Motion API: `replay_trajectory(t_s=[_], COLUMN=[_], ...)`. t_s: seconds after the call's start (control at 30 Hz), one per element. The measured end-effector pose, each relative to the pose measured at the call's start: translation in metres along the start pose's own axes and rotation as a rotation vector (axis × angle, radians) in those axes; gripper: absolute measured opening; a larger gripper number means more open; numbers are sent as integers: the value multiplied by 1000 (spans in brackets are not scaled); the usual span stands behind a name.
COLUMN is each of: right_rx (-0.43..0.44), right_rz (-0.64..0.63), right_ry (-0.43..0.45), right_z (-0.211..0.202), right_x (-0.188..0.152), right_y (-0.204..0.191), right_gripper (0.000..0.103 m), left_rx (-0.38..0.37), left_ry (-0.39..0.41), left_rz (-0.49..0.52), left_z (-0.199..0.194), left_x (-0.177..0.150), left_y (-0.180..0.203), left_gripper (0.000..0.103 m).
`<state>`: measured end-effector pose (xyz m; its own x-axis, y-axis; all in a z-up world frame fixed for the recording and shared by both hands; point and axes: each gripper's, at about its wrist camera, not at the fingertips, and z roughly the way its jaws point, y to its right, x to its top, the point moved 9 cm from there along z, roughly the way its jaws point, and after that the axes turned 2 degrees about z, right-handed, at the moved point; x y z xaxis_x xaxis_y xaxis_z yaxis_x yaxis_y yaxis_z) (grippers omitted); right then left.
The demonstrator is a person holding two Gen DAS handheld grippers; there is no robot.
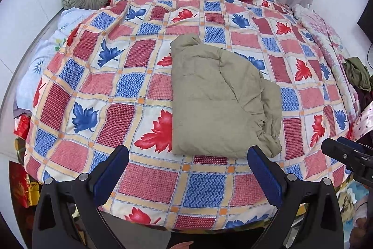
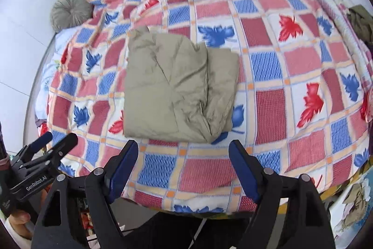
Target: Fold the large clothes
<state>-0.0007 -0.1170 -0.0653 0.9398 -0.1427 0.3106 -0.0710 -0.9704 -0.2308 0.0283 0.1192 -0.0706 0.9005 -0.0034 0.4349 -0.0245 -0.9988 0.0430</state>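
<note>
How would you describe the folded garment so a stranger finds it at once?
Look at the bed with the leaf-patterned checked cover. Near its middle lies the garment, folded into a flat bundle. It is plain olive, the only unpatterned thing on the cover.

olive jacket (image 1: 216,99) (image 2: 172,88), folded, flat on bed

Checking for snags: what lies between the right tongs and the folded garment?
Only bare quilt lies between the right tongs and the folded garment, seen in the right wrist view.
</note>
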Motion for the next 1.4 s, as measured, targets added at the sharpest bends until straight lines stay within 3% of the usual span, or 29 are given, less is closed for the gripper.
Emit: replay_trajectory(t_s=[0.23,0.4,0.5,0.8,1.4], right_rx=[-61,-85,-111,-133,-133], right_rz=[-26,-31,-45,-48,-49], right_ry=[83,116,150,197,199], right_z=[-31,-41,-47,-61,-63], right_x=[18,24,28,36,40], right_y=[-13,-16,-18,-23,-18], right_gripper=[83,89,103,103,103], left_rx=[25,41,50,55,62], left_ry=[56,93,105,111,110], left_rz=[-11,-10,-21,-34,-32], left_z=[-28,-44,-48,-52,-55], left_x=[12,20,24,28,29], left_y=[-3,-5,-8,-9,-8], left_gripper=[102,102,102,102,102])
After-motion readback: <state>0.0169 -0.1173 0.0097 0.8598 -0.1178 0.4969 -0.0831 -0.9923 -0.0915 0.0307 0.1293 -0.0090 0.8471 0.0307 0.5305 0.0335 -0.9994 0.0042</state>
